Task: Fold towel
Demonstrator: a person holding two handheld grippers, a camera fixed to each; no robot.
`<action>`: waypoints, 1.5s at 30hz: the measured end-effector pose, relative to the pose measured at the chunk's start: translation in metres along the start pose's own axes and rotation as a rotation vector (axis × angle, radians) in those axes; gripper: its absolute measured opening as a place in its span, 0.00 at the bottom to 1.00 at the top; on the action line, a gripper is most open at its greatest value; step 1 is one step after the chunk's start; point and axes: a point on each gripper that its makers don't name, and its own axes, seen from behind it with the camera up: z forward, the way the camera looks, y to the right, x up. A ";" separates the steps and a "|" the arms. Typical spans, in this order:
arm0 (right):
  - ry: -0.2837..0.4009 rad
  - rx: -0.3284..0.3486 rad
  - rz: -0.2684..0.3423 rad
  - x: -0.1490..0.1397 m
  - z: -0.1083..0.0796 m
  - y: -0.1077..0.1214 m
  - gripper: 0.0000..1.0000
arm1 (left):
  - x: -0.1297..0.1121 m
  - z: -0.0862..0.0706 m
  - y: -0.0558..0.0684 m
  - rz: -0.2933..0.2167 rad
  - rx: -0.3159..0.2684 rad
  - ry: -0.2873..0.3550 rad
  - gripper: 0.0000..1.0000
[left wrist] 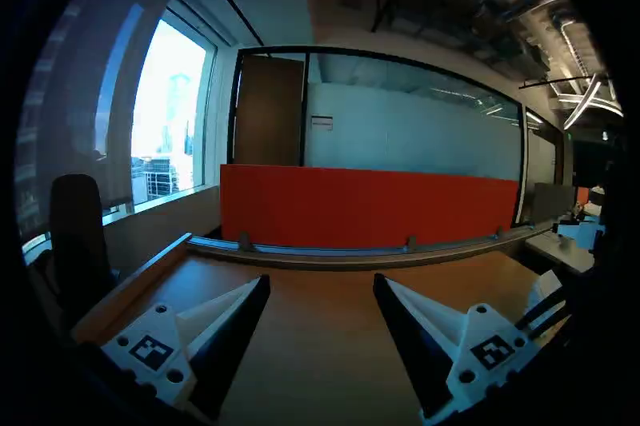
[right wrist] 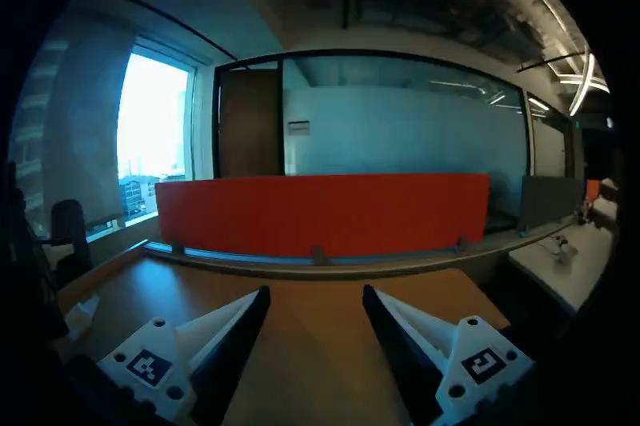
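**Left gripper view.** My left gripper hung over a brown wooden surface. Its two white fingers were spread wide apart with nothing between them. Each finger carried a black-and-white square marker. At 12 o'clock, beyond the far edge of the surface, stood a red partition. Behind it were a glass wall and a brown door. A bright window lay at 10 o'clock, with a black chair back below it at 9 o'clock. At 4 o'clock a white piece with dark bars cut into the edge; I could not tell what it was.

**Right gripper view.** My right gripper was likewise held wide open and empty above the brown surface. It faced the partition at 12 o'clock. A white desk stood at 3 o'clock. At 9 o'clock a small pale, crumpled-looking shape lay near the edge of the surface, too blurred to name.

**Towel.** I could not tell from either view where the towel lay, nor its colour, weave or state of folding. Neither gripper had hold of it.
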 end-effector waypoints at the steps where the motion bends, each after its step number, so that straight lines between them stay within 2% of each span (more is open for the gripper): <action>1: 0.000 0.000 0.000 0.001 0.000 -0.001 0.90 | 0.000 0.000 0.000 0.002 0.001 0.005 0.96; 8: -0.012 0.010 -0.010 0.006 0.000 -0.011 0.90 | -0.003 0.002 -0.002 0.028 0.010 0.037 0.96; 15: -0.012 0.014 -0.031 0.006 -0.003 -0.022 0.90 | -0.022 0.001 -0.011 0.054 0.030 0.073 0.96; 20: -0.008 -0.001 -0.013 0.002 -0.002 -0.026 0.90 | -0.050 0.003 -0.020 0.086 0.037 0.086 0.96; 28: -0.007 -0.013 0.003 -0.020 0.003 -0.035 0.90 | -0.100 0.016 -0.031 0.099 0.036 0.102 0.96; 36: -0.012 -0.035 -0.014 -0.046 0.010 -0.032 0.90 | -0.148 0.029 -0.032 0.119 0.021 0.102 0.96; 45: 0.002 -0.038 -0.027 -0.058 0.016 -0.029 0.90 | -0.184 0.036 -0.035 0.108 0.028 0.099 0.96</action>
